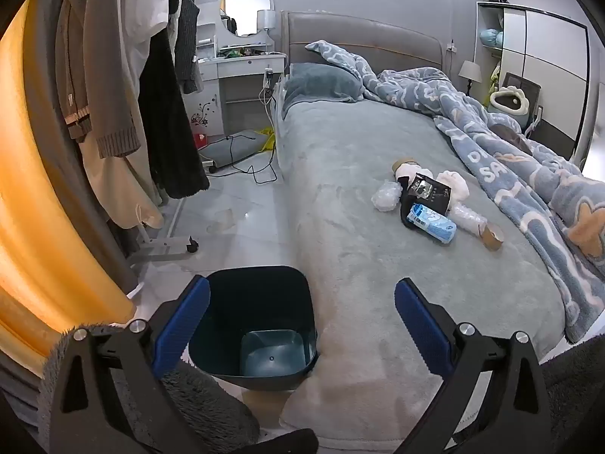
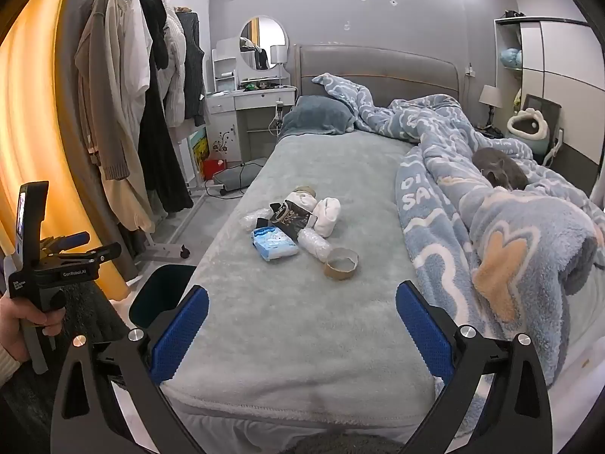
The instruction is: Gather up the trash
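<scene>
A heap of trash lies on the grey bed (image 2: 302, 321): a blue tissue pack (image 2: 274, 244) (image 1: 431, 223), a black wrapper (image 2: 291, 217) (image 1: 427, 189), white crumpled paper (image 2: 327, 212), clear plastic (image 2: 314, 244), and a cardboard tape roll (image 2: 341, 263) (image 1: 491, 236). An empty dark green bin (image 1: 257, 325) (image 2: 162, 299) stands on the floor at the bed's left corner. My left gripper (image 1: 302, 325) is open and empty above the bin. My right gripper (image 2: 302, 329) is open and empty over the bed's foot, short of the heap.
A blue patterned blanket (image 2: 510, 227) covers the bed's right side, with a grey cat (image 2: 499, 168) on it. A clothes rack (image 2: 143, 113) stands left on the floor. A white dresser (image 2: 257, 102) and cables are by the headboard. A wardrobe (image 2: 548, 75) is far right.
</scene>
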A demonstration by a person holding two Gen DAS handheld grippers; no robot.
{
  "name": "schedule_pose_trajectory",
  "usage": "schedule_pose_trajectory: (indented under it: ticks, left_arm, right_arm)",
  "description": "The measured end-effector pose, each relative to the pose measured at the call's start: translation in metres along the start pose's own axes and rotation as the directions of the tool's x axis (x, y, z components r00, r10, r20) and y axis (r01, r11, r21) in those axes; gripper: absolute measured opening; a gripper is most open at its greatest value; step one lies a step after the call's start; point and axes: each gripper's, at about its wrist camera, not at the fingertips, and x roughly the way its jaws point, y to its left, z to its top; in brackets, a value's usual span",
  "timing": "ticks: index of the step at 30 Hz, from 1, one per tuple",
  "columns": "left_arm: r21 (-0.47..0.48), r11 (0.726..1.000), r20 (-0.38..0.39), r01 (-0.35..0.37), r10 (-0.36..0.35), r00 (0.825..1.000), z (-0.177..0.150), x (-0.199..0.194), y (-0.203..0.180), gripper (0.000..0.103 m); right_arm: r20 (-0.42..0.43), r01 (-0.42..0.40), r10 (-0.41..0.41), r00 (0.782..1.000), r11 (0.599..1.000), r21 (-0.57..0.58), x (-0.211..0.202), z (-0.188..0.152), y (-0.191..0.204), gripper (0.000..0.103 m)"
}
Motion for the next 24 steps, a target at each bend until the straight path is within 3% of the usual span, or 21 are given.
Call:
schedule_pose_trajectory:
  ticks: [24]
  left_arm:
    - [-0.005,1.000,-0.006,0.005,-0.005,1.000,0.0000,0.0003,0.0003,0.100]
  right_arm:
    - [0.004,-0.005,0.005,1.000,1.000,0.006,0.0006,0.0003,0.0014,0.100]
